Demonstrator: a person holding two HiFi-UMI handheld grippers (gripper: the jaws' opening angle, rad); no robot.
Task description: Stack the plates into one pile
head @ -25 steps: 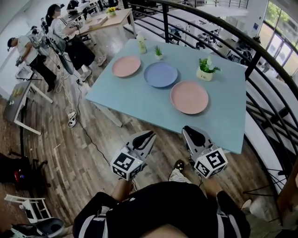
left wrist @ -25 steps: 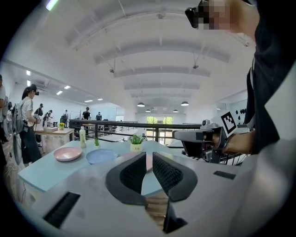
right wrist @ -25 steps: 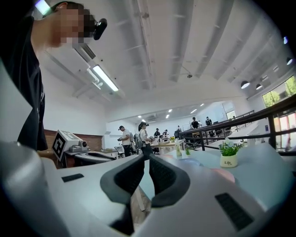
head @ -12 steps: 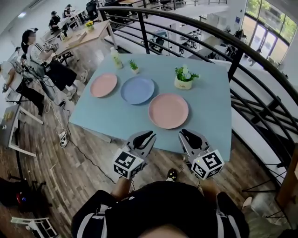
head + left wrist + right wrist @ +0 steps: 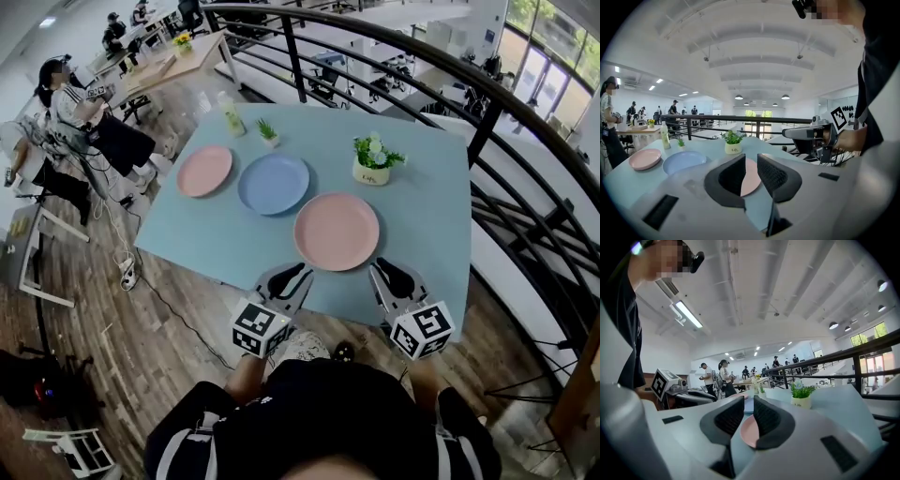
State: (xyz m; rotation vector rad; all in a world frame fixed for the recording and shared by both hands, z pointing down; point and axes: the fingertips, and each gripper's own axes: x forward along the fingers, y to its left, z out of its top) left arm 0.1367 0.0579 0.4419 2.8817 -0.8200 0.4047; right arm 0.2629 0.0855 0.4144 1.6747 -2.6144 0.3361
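Three plates lie apart on the light blue table [image 5: 427, 225]: a small pink plate [image 5: 204, 170] at the left, a blue plate [image 5: 273, 184] beside it, and a larger pink plate [image 5: 337, 231] nearest me. My left gripper [image 5: 289, 277] hovers over the table's near edge, just short of the larger pink plate and to its left. My right gripper [image 5: 392, 277] hovers to that plate's right. Each gripper has a narrow gap between its jaws and holds nothing. The larger pink plate [image 5: 749, 180] shows through the left gripper [image 5: 750, 161] and through the right gripper [image 5: 748, 404].
A white pot with a plant [image 5: 372, 167], a small green plant [image 5: 269, 132] and a bottle [image 5: 231, 114] stand along the table's far side. A black railing [image 5: 487, 117] curves round behind and to the right. People sit at desks [image 5: 89, 103] at the far left, over wooden floor.
I have come closer to the table. Both grippers, earlier over the floor short of the table, now reach over its near edge. The plates have not moved.
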